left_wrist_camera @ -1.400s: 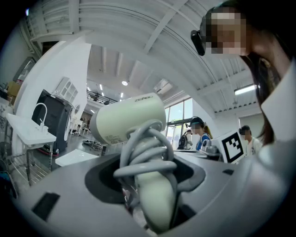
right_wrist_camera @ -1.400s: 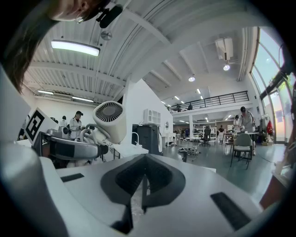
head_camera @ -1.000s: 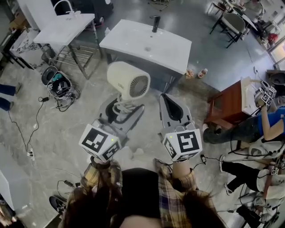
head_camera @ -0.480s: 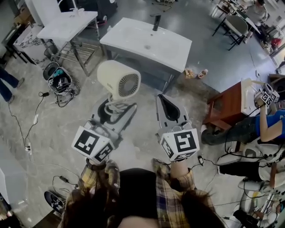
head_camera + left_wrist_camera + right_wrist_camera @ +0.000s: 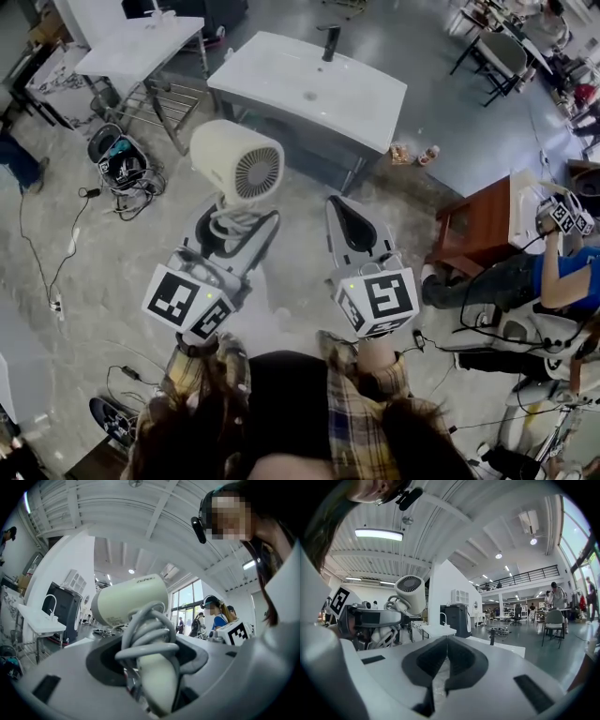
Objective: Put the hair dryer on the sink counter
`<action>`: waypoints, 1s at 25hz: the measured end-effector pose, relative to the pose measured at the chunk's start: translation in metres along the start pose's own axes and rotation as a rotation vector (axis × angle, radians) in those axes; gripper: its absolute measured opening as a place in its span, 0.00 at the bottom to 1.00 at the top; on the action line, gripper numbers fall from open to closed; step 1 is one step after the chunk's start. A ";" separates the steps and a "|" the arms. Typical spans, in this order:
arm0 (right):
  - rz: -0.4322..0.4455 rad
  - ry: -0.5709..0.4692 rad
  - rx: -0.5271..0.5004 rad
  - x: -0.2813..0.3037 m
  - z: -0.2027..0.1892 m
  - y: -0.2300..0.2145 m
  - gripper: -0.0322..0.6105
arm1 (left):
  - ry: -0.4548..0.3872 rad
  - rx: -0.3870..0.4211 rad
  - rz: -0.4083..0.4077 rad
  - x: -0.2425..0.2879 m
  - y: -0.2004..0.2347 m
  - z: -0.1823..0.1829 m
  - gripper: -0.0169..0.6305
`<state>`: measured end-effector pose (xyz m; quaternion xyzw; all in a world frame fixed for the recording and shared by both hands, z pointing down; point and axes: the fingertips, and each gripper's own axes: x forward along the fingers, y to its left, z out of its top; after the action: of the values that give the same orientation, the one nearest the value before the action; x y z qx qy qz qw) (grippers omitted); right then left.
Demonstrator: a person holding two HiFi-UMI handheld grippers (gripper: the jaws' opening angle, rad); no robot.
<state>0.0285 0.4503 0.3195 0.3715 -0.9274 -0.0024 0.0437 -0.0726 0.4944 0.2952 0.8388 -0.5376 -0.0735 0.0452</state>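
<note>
A cream hair dryer with its cord coiled round the handle stands upright in my left gripper, which is shut on the handle. In the left gripper view the hair dryer fills the centre, its cord wound between the jaws. My right gripper is held level beside it, shut with nothing between its jaws. The white sink counter with a black faucet lies ahead, beyond both grippers. In the right gripper view, the hair dryer shows at left and the sink counter is straight ahead.
A second white sink table stands at the far left over a metal rack. A bag and cables lie on the floor at left. At right is a wooden cabinet, with a person and chairs beyond.
Both grippers have moved forward toward the sink counter, and the hair dryer has been carried up and to the left in the view.
</note>
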 end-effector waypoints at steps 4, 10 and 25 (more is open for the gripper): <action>0.001 0.010 0.007 0.034 -0.003 -0.007 0.07 | 0.007 0.000 0.001 0.019 0.029 0.000 0.45; -0.010 0.021 0.010 0.106 0.010 -0.027 0.07 | 0.016 -0.010 -0.009 0.061 0.092 0.015 0.45; -0.082 0.040 0.017 0.261 0.017 -0.057 0.07 | 0.026 -0.013 -0.072 0.142 0.236 0.033 0.45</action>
<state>-0.1217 0.2281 0.3213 0.4093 -0.9104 0.0111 0.0589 -0.2315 0.2671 0.2882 0.8583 -0.5057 -0.0676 0.0552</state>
